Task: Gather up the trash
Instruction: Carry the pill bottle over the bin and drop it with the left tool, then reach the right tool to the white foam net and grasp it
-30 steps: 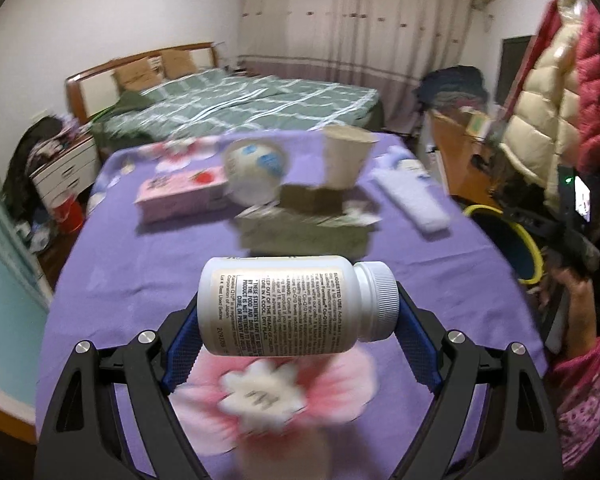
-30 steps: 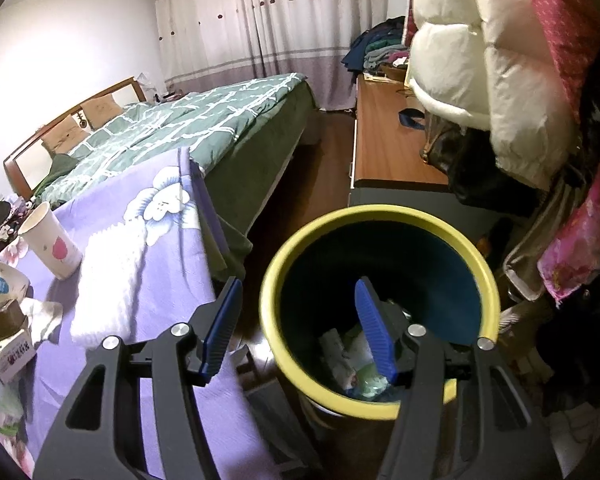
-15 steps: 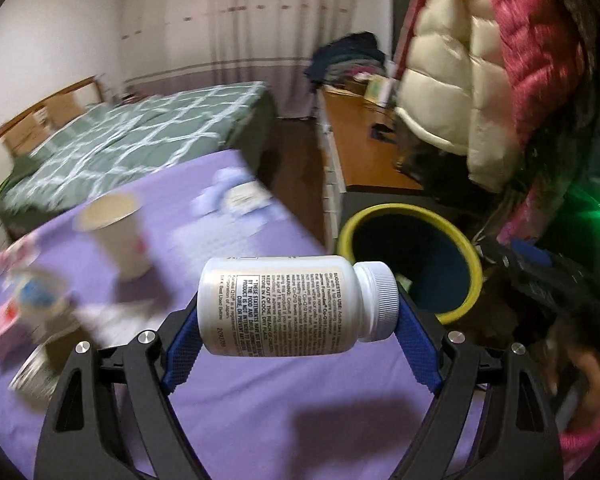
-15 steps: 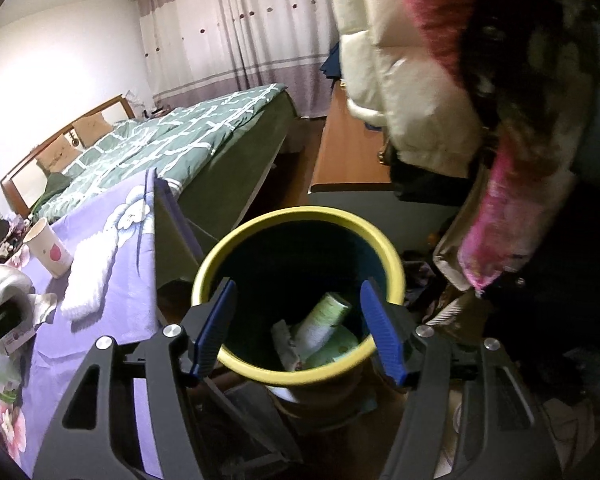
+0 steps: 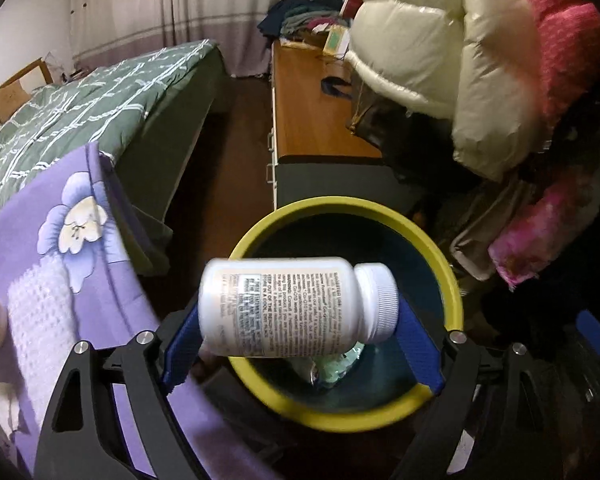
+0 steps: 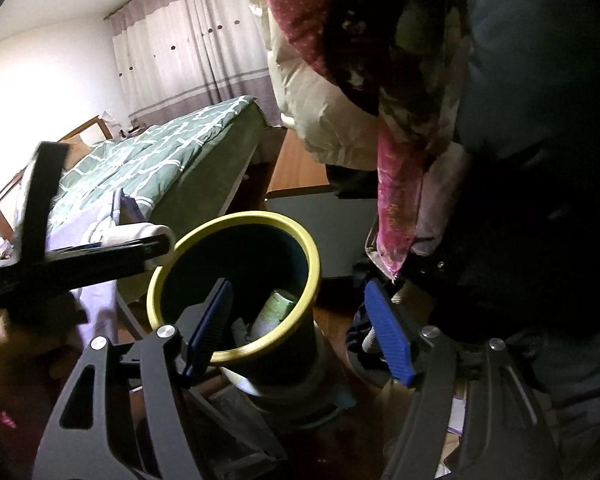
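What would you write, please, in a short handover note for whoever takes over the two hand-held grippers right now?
Left hand-held gripper: jaws opening, white pill bottle lying sideways between them, over the yellow-rimmed bin.
Right hand-held gripper: jaws opening, nothing between them, beside the bin.
Done: some trash lies in the bin, including a green-labelled container.
Left: let the bottle fall into the bin, then go back to the purple-clothed table for whatever remains; little of it is in view.

A bed (image 5: 100, 92) with a green checked quilt stands before striped curtains (image 5: 180, 12), beside a wooden dresser (image 5: 308, 108) on dark floor.
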`<state>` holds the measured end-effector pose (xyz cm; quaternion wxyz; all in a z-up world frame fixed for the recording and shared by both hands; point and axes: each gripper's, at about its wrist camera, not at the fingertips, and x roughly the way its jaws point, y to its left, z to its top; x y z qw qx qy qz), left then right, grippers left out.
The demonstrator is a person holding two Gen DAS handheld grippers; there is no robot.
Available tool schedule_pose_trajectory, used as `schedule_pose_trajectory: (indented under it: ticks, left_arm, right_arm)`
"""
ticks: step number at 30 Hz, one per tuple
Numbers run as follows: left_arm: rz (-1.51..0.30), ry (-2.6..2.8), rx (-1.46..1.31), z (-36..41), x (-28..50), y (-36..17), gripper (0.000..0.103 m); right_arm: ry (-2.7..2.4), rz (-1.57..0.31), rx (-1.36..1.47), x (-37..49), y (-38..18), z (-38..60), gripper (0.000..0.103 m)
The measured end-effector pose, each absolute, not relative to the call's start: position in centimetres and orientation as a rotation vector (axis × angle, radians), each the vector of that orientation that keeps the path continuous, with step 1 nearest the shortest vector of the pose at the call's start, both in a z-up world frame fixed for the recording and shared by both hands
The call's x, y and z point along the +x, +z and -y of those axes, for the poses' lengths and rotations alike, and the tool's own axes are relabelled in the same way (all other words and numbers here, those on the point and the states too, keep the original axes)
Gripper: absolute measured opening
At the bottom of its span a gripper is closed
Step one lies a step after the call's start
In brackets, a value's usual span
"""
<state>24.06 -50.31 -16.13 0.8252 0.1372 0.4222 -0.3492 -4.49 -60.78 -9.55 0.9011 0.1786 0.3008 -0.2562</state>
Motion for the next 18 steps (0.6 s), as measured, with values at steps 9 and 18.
schedule_pose_trajectory:
  ticks: [9, 18]
  left_arm:
    - [-0.788, -0.677, 0.163, 42.7, 22.9, -11.1, 0.095]
    - [-0.615, -0.479, 0.036, 26.3, 19.1, -5.6, 0.098]
  right_arm:
    - [-0.48, -0.648, 0.36, -2.6, -10.2, 59.2, 0.066]
    - [-0.346, -0.683, 0.309, 1.2, -10.5, 53.8, 0.066]
